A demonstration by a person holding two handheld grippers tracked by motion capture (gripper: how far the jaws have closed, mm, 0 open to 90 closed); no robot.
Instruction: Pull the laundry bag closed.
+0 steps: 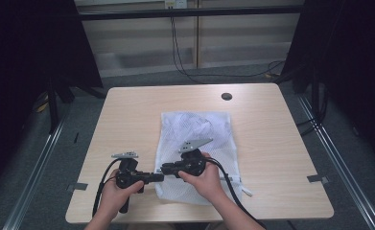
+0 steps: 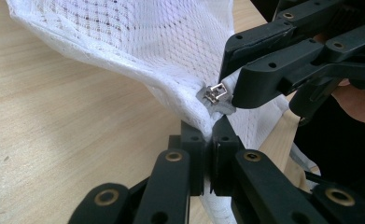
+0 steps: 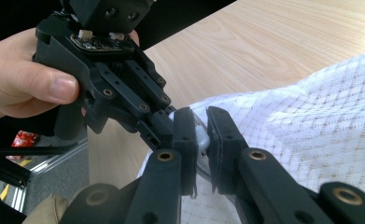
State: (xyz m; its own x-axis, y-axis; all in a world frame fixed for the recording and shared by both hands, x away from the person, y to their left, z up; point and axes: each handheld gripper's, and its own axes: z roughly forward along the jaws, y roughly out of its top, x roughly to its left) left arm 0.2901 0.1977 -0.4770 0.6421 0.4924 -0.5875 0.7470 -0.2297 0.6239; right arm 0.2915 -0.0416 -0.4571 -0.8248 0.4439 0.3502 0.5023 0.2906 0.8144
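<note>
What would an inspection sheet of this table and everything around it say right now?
Surface: pale wooden table, with a dark round spot near its far edge.
Job's things: white mesh bag lying flat; its metal zipper slider sits at the lifted left edge.
Clutter: nothing seen.
Grippers: left gripper shut on the bag's edge just below the slider; right gripper shut on a small white piece at the same edge, probably the zipper pull. The two meet tip to tip.
Cables: black cable trails from the left gripper; wall cables hang behind.
Surroundings: grey floor, black curtains either side.
</note>
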